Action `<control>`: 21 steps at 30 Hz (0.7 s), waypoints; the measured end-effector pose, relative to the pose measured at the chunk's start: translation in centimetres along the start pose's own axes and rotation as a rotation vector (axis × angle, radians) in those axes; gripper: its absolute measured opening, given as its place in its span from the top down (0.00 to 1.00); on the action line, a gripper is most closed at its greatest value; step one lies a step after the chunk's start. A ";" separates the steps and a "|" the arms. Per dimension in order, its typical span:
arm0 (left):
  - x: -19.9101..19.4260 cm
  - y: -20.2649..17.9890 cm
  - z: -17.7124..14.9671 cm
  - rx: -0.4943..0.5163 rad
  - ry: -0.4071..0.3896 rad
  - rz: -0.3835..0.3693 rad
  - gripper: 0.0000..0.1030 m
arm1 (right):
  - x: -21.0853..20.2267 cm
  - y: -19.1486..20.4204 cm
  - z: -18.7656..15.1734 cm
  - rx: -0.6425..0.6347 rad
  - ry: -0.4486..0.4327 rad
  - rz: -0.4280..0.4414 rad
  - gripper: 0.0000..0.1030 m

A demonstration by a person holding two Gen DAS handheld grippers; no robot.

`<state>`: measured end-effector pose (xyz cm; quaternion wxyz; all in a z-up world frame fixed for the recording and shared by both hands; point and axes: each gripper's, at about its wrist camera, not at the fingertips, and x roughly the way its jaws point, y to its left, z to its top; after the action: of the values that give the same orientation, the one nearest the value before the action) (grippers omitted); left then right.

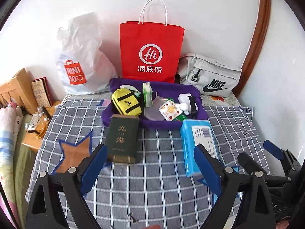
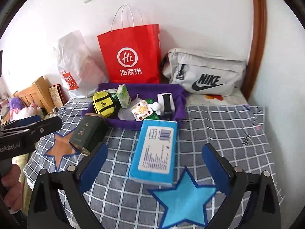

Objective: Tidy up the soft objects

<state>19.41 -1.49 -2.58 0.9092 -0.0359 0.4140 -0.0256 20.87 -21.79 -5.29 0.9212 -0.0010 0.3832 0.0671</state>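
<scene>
A blue tissue pack [image 2: 155,152] lies on the checked cloth [image 2: 219,126], between the open fingers of my right gripper [image 2: 154,156]; it also shows in the left wrist view [image 1: 198,143]. A dark green box [image 1: 123,139] lies in front of my open, empty left gripper [image 1: 150,156]; it also shows in the right wrist view [image 2: 86,133]. A purple tray [image 1: 108,114] behind them holds a yellow pouch [image 1: 126,103], a green tissue pack [image 1: 147,94], an orange-print sachet [image 1: 170,111] and a white item. My right gripper shows at the right of the left wrist view [image 1: 266,152].
A red paper bag [image 1: 151,51], a white Miniso plastic bag [image 1: 80,61] and a grey Nike bag [image 1: 209,76] stand against the wall behind the tray. A wooden nightstand [image 1: 32,139] with clutter is at left. Star patches mark the cloth: orange [image 1: 76,152], blue [image 2: 186,198].
</scene>
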 end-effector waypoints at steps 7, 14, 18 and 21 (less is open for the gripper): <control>-4.7 0.2 -4.2 -0.010 -0.025 0.000 0.10 | -5.5 0.2 -3.4 0.024 -0.023 0.001 0.03; -8.2 0.1 -6.5 -0.022 -0.060 -0.014 0.10 | -9.6 -0.1 -5.9 0.043 -0.036 0.002 0.03; -9.5 0.0 -7.5 -0.027 -0.078 0.001 0.10 | -11.5 0.1 -6.8 0.030 -0.058 -0.004 0.03; -9.9 -0.2 -8.0 -0.025 -0.077 -0.001 0.10 | -12.3 0.2 -7.2 0.025 -0.065 0.003 0.03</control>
<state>6.84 -1.28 -0.38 0.9240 -0.0484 0.3788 -0.0193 7.18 -23.44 -1.69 0.9330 0.0134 0.3539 0.0634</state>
